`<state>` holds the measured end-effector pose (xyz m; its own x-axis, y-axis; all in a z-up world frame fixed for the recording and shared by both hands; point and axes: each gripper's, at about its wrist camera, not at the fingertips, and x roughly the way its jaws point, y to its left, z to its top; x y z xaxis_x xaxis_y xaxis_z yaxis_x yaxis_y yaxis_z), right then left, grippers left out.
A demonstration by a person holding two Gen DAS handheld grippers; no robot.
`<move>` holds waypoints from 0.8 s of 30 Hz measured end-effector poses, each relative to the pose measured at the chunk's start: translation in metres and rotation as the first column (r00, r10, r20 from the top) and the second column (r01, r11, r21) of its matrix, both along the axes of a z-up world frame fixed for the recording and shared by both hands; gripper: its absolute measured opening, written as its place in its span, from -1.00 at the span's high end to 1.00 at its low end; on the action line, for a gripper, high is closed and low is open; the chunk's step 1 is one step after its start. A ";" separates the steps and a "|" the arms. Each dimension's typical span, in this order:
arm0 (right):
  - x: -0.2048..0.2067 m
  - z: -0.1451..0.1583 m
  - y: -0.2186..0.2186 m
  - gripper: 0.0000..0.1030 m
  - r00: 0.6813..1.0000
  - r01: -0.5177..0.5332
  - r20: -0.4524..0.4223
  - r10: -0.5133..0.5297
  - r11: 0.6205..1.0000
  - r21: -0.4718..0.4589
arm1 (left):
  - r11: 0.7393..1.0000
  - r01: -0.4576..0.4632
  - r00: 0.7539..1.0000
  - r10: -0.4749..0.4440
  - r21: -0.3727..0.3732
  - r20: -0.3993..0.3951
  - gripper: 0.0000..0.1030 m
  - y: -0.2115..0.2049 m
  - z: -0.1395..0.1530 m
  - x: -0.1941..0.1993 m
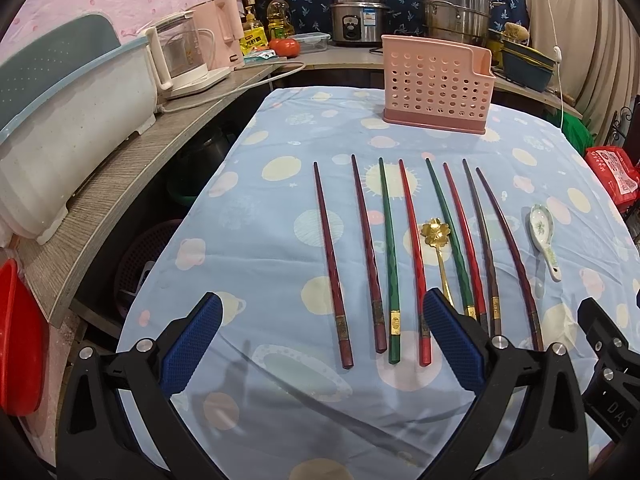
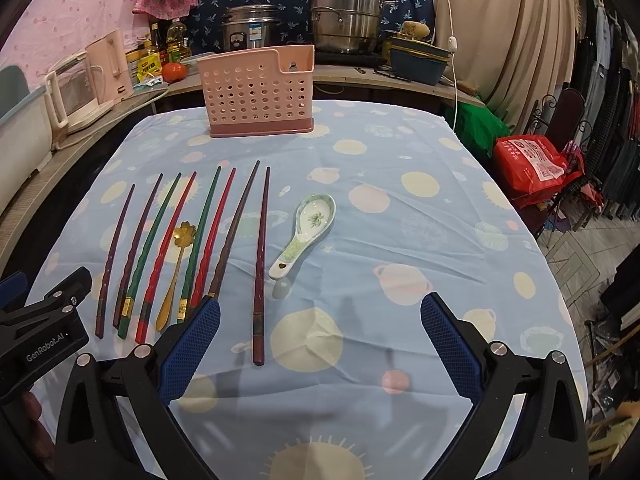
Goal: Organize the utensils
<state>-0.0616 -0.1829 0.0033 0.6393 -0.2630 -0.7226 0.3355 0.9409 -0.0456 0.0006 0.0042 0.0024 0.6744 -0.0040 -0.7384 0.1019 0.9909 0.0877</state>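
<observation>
Chopsticks (image 1: 394,264), eight of them in maroon, green and red, lie side by side across the middle of my left wrist view, on a pale blue tablecloth (image 1: 256,248) printed with planets and suns. A gold flower spoon (image 1: 438,256) lies among them, and a ceramic spoon (image 2: 304,236) rests just right of the row. The pink perforated holder (image 2: 258,90) stands upright at the far end of the cloth, upper centre. Behind it I see a counter with a rice cooker (image 1: 358,16), a steel steamer pot (image 2: 346,14) and kettles at upper left. My left gripper (image 1: 322,342) and right gripper (image 2: 320,340) both sit spread wide, holding nothing.
</observation>
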 end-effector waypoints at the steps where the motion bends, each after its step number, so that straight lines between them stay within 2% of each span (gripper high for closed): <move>1: 0.000 0.000 0.000 -0.87 1.000 0.001 0.000 -0.001 1.000 0.000 | 1.000 -0.001 1.000 0.001 0.001 0.000 -0.86 0.000 0.000 0.000; 24: 0.000 0.000 -0.001 -0.87 1.000 0.000 0.000 0.000 1.000 0.001 | 1.000 -0.006 1.000 0.006 0.005 -0.004 -0.86 0.000 0.000 0.002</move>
